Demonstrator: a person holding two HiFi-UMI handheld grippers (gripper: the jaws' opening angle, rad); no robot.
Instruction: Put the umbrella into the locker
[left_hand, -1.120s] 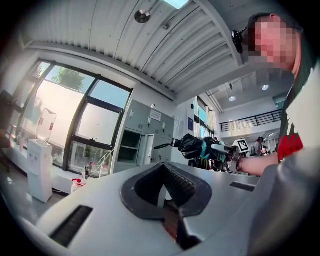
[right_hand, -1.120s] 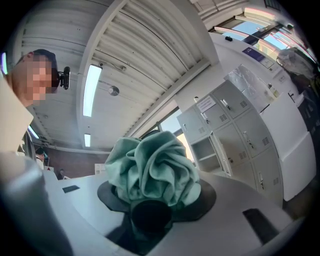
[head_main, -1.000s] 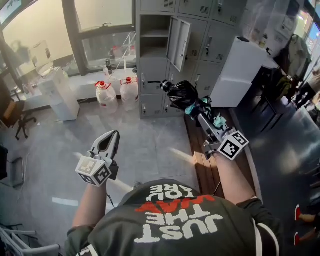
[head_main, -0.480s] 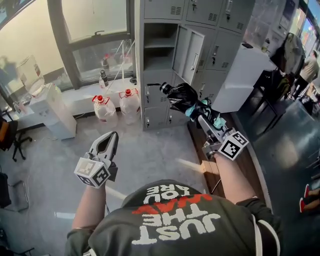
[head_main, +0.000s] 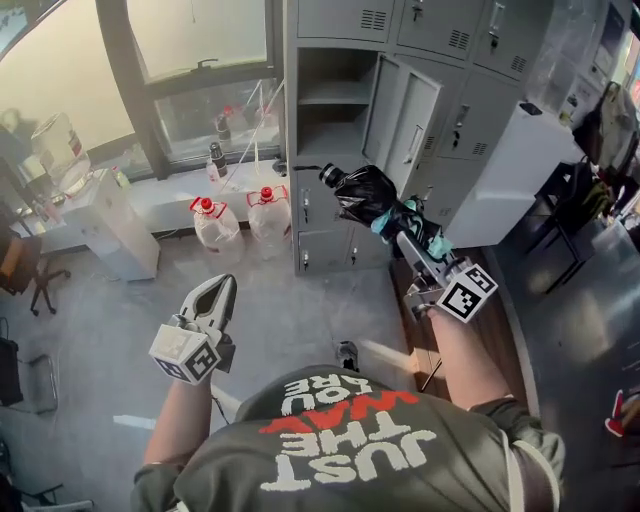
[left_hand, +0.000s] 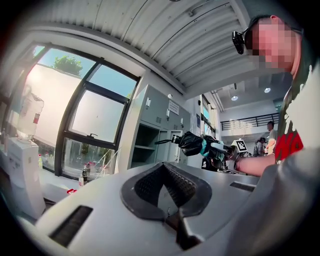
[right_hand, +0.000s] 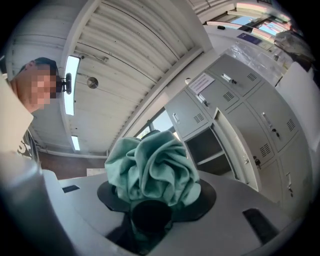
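Right gripper (head_main: 403, 228): clamped on folded umbrella (head_main: 365, 192)
Left gripper (head_main: 222, 285): jaws together, empty
Open locker (head_main: 292, 120): eleven o'clock of umbrella

— The locker (head_main: 330, 120)?
— Grey painted metal, smooth, matt.
— And the umbrella (head_main: 365, 192)?
— Thin cloth, black and faintly glossy, crumpled; teal folds matt.
— Left of the locker?
— Clear glossy plastic jugs (head_main: 215, 222), red caps.
— Right of the locker?
— Brown wooden boards (head_main: 412, 340), matt.
— Before the locker?
— Grey floor (head_main: 110, 300), smooth, dull sheen.
— The left gripper (head_main: 222, 284)?
— Matt grey plastic shell, black ribbed pads (left_hand: 180, 185).
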